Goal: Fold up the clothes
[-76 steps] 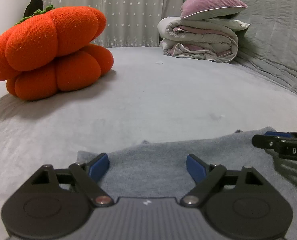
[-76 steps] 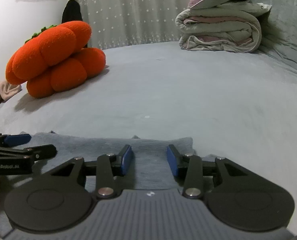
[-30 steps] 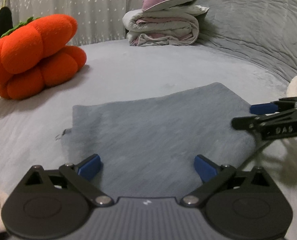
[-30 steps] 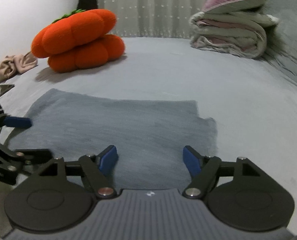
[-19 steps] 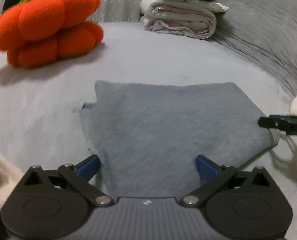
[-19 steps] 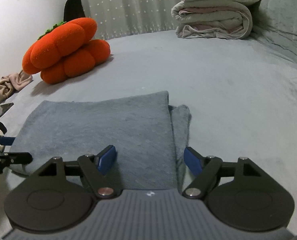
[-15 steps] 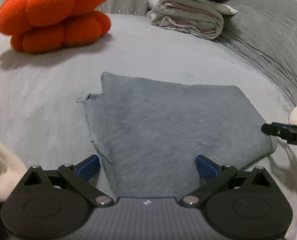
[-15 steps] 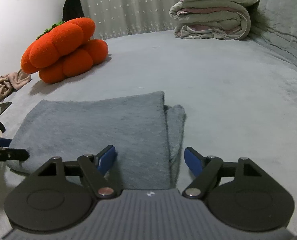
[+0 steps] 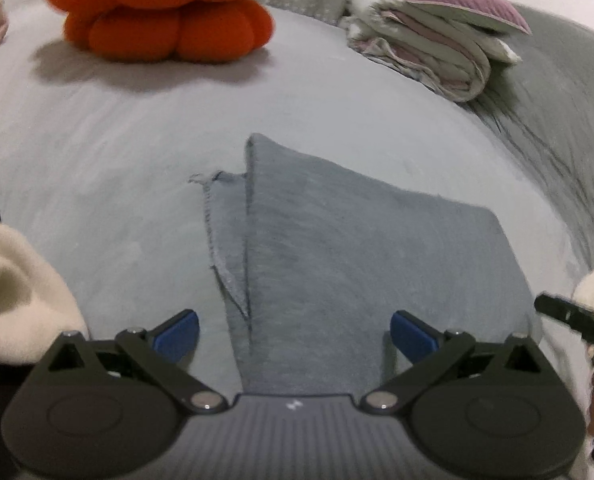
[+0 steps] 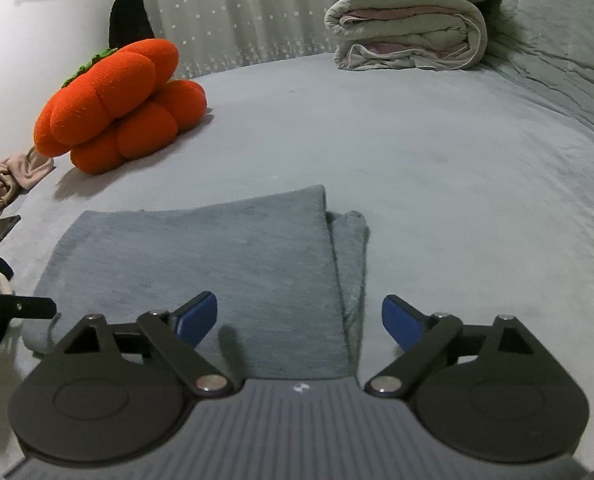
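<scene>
On the grey bed [image 10: 437,168] — folded grey garment [image 10: 217,248], no legible writing

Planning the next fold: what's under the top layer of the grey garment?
A lower layer of the grey garment sticks out as a strip along one side, lying on the bed. Anything else beneath is covered. Both grippers are open, holding nothing.

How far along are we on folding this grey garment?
Done: the grey garment lies flat on the bed, folded over itself, with a lower layer peeking out along one side. In hand: nothing; the left gripper and right gripper are both open above it. Left: probably a further fold to make it compact.
</scene>
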`<state>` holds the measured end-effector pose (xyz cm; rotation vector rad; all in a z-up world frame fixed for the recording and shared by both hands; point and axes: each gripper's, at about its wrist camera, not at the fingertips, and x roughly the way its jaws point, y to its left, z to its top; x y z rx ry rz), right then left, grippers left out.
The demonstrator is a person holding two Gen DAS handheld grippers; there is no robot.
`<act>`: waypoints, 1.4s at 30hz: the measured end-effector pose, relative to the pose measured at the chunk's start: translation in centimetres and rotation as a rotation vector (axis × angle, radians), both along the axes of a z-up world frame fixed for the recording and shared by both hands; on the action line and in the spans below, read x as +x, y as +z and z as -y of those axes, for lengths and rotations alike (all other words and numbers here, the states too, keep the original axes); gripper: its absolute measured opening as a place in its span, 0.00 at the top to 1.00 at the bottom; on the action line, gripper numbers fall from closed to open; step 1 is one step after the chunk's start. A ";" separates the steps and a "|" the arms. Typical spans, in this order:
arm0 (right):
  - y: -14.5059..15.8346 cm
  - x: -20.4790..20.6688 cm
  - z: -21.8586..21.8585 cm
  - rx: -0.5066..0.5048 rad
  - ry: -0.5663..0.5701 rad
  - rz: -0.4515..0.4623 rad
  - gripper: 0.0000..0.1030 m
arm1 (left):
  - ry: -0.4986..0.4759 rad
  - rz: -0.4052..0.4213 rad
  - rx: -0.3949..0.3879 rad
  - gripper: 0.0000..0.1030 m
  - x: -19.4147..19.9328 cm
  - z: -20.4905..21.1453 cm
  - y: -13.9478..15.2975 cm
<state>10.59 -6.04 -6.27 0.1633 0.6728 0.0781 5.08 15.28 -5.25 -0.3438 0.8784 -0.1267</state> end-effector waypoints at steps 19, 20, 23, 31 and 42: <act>1.7 2.3 -0.9 0.242 -0.034 -0.037 0.04 | 0.179 -0.113 -0.468 0.01 2.4 -6.0 -1.3; 1.7 2.4 -0.9 0.262 -0.036 -0.039 0.04 | 0.184 -0.113 -0.486 0.01 2.4 -6.2 -1.4; 1.6 2.8 -1.0 0.302 -0.047 -0.049 0.04 | 0.193 -0.110 -0.523 0.02 2.6 -6.2 -1.7; 1.2 3.6 -1.7 0.376 -0.056 -0.073 0.18 | 0.173 -0.115 -0.641 0.07 3.7 -4.8 -3.5; 0.6 5.2 -3.3 0.541 0.020 -0.122 0.62 | 0.171 -0.131 -0.541 0.74 3.7 -5.0 -3.8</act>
